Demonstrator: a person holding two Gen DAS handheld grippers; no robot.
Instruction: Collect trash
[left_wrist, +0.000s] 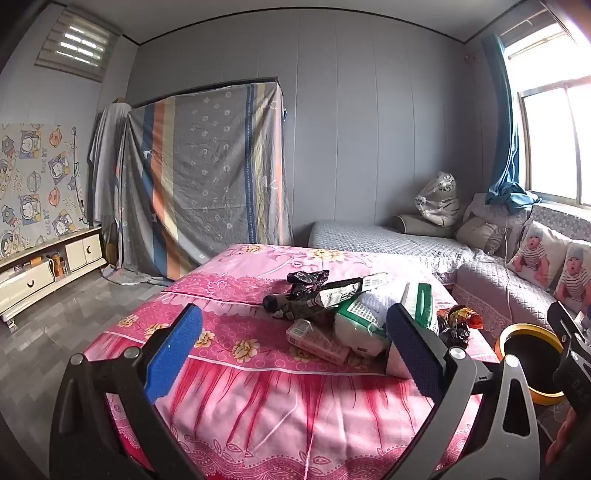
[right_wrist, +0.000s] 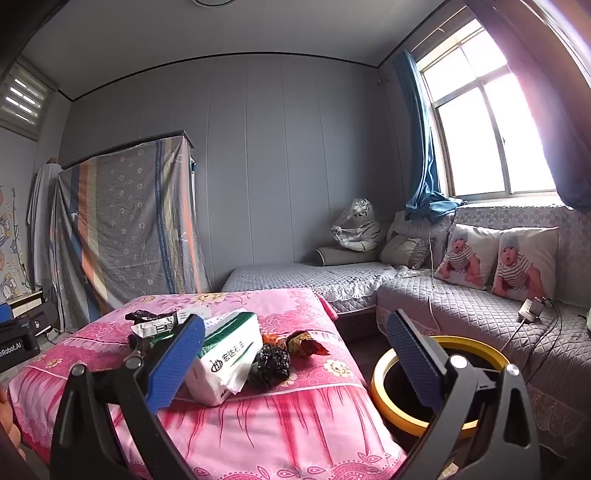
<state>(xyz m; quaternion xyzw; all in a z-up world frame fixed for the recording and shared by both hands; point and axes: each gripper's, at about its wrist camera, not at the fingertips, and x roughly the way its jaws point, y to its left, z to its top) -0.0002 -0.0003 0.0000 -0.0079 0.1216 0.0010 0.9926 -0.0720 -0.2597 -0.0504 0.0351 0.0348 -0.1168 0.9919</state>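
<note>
Both my hand-held grippers, left (left_wrist: 293, 341) and right (right_wrist: 295, 356), gape wide, empty. Trash pile (left_wrist: 343, 314) sits on the pink-covered counter (left_wrist: 229, 369), left of the yellow-rimmed bin (right_wrist: 384, 373) (floor-level). I'd pinch the black wrapper (right_wrist: 267, 363) nearest the bin first.

Grey panelled wall (right_wrist: 277, 166) at back; wardrobe draped in a striped floral sheet (left_wrist: 207, 177) stands left, low white cabinet (left_wrist: 48, 266) further left under a cartoon-print cloth (left_wrist: 37, 181). Grey quilted sofa (right_wrist: 461, 306) runs under the window (right_wrist: 491, 136), blue curtain (right_wrist: 424, 155) bunched at the sill. Two baby-print cushions (right_wrist: 498, 258) lean on the sofa back; plastic-wrapped tiger toy (right_wrist: 356, 225) sits in the corner.
</note>
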